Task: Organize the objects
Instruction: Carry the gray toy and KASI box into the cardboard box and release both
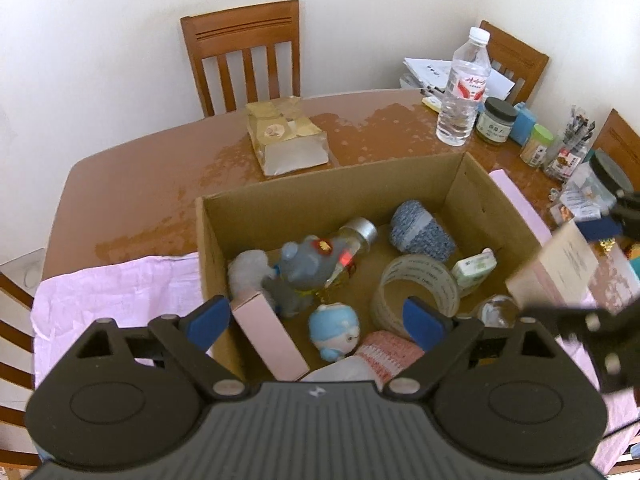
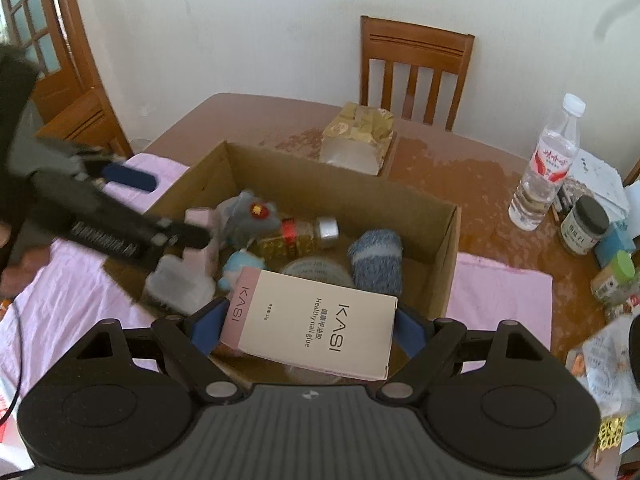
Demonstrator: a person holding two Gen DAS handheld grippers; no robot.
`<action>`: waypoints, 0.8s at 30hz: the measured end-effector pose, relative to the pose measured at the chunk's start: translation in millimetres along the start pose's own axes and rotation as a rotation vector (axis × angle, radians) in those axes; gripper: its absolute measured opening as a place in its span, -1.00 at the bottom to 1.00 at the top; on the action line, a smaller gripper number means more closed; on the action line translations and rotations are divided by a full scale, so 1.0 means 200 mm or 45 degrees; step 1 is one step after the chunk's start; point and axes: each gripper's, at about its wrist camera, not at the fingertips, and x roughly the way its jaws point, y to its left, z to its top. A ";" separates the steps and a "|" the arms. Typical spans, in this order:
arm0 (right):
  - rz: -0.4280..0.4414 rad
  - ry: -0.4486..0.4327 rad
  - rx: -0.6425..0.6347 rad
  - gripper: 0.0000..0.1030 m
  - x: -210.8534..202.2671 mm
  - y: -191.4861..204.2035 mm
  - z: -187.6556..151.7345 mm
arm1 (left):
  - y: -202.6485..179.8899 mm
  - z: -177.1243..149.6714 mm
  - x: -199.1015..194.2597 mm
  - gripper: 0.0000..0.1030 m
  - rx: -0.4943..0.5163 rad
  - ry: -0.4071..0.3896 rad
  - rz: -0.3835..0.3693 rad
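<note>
Cardboard forms the open box [image 1: 472,184] in the middle of the tabletop [image 1: 160,168], and it already holds a good deal: a grey plush toy [image 1: 304,268], a small bottle with a silver cap [image 1: 356,236], a blue knitted roll [image 1: 420,232], a ring of clear tape [image 1: 416,284], a little blue doll head [image 1: 334,330], a pink carton [image 1: 268,332] and a small green-and-white packet [image 1: 474,268]. So the sorting looks well along.

One more piece is on its way: the right gripper [image 2: 308,326] pinches a cream and pink nail-glue box [image 2: 316,320] between its blue fingers, above the near edge of the cardboard box. The left gripper [image 1: 320,320] hovers over the box with its fingers spread wide and nothing between them.

Left to sort, I judge, are things on the right of the tabletop: a water bottle [image 1: 464,92], a dark-lidded jar [image 1: 496,120] and a green-capped jar [image 1: 538,146]. A tan paper bag [image 1: 286,136] lies beyond the box.

Pink cloth [image 1: 112,292] lies under the box on the brown, blotchy wood. Wooden chairs [image 1: 248,52] stand against a plain white wall.
</note>
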 end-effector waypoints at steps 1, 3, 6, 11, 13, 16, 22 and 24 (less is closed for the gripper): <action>-0.004 -0.002 0.001 0.73 0.02 0.00 0.02 | 0.00 0.00 0.00 0.82 0.003 0.002 0.014; -0.017 -0.010 0.001 0.73 0.04 -0.01 0.05 | 0.01 -0.01 -0.01 0.83 0.010 0.003 0.039; -0.047 -0.021 0.010 0.73 0.09 -0.04 0.11 | 0.04 -0.02 -0.03 0.86 0.003 -0.003 0.062; -0.074 -0.010 0.035 0.73 0.16 -0.09 0.18 | 0.08 -0.06 -0.04 0.88 -0.027 0.001 0.078; -0.088 -0.009 0.038 0.73 0.20 -0.11 0.21 | 0.09 -0.07 -0.04 0.88 -0.034 0.003 0.076; -0.122 -0.007 0.033 0.73 0.25 -0.13 0.24 | 0.10 -0.07 -0.04 0.88 -0.042 -0.006 0.073; -0.154 0.007 0.043 1.00 0.30 -0.14 0.25 | 0.11 -0.09 -0.05 0.89 -0.066 -0.017 0.039; -0.152 0.018 0.037 1.00 0.30 -0.14 0.25 | 0.11 -0.09 -0.06 0.90 -0.057 -0.021 0.039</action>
